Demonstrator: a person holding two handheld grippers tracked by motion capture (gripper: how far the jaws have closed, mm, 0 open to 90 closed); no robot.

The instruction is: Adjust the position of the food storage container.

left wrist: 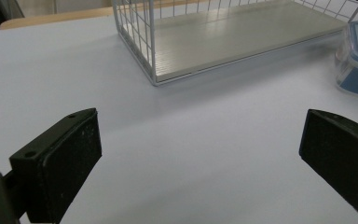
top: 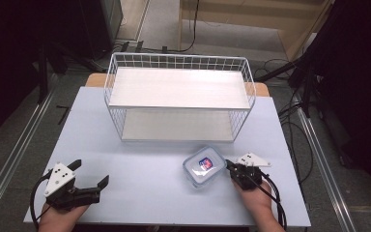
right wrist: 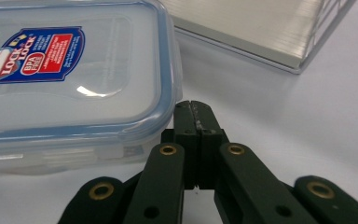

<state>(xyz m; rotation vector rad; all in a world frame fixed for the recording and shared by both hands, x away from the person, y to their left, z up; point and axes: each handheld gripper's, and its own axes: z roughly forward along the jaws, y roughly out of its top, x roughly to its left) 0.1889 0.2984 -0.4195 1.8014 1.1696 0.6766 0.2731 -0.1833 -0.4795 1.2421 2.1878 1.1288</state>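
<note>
The right hand-held gripper (top: 230, 166) has its jaws pressed fully together with nothing between them, its tips touching the right-hand edge of the clear lidded food container (top: 204, 166) — a shut gripper used as a pusher, it seems. The container sits on the pale worktop (top: 140, 174), right of centre, just in front of the white wire rack (top: 178, 96) with its two shelves. To nudge it well, keep the closed tips low against the container's wall, under the blue-rimmed lid (right wrist: 165, 70), and push through the middle of that side so the box slides straight rather than spins. From the right gripper view the contact looks near a corner, though the angle makes that hard to judge. The left hand-held gripper (top: 91, 174) rests at the near left with jaws spread wide and empty — ready to steady the far side.
</note>
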